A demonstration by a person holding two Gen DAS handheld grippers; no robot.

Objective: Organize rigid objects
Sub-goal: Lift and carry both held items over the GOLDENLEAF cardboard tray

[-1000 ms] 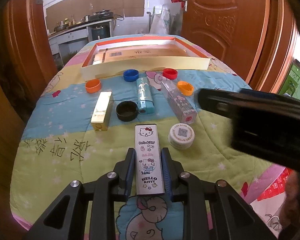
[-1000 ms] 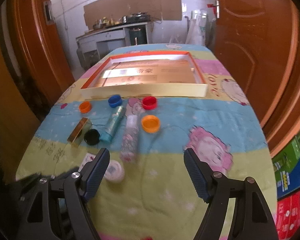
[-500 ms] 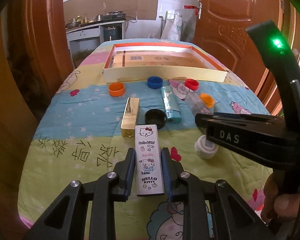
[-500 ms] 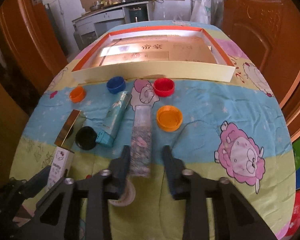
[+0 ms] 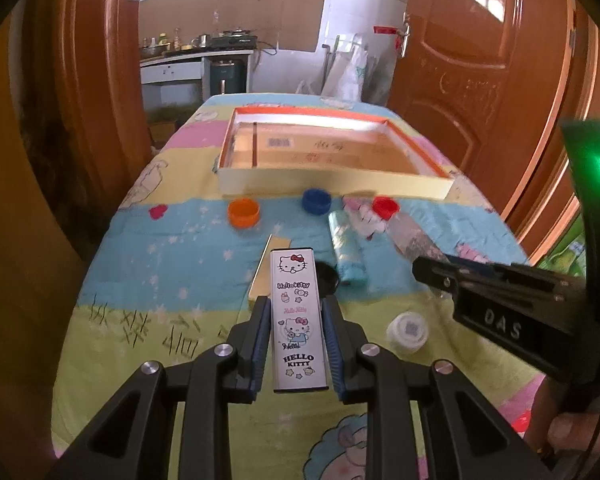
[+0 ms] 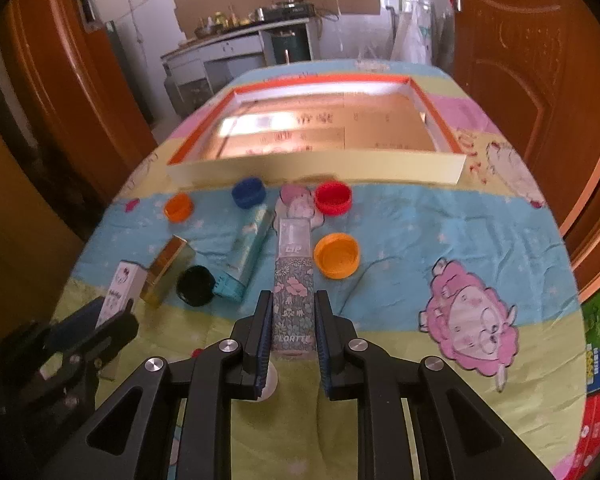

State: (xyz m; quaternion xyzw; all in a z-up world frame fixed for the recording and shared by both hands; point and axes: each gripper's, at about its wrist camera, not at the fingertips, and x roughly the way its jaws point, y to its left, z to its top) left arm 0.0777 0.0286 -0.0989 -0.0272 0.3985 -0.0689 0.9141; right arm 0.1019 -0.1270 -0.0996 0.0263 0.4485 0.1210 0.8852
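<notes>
While both tongs point down at the bench: each grasps one box.
Left tongs point(image 5: 296, 336): clenched on the Hello Kitty box point(image 5: 298, 312), which runs lengthwise between the blue pads, lifted above the gold box point(image 5: 266, 270).
Right tongs point(image 6: 290, 332): clenched on the floral lip box point(image 6: 294, 292); its near end sits between the pads, its far end reaches toward the red cap point(image 6: 333, 198).
Hand pose: a hand point(image 5: 572, 436) grips the right tool's handle at the left view's lower right corner.
Writing: "HELLO KITTY" on the white box; "LIP" on the floral box; "DAS" on the right tool.
Nearby: orange cap point(image 6: 336, 255) just right of the floral box; teal box point(image 6: 246, 256) to its left; shallow tray point(image 6: 320, 168) beyond.
</notes>
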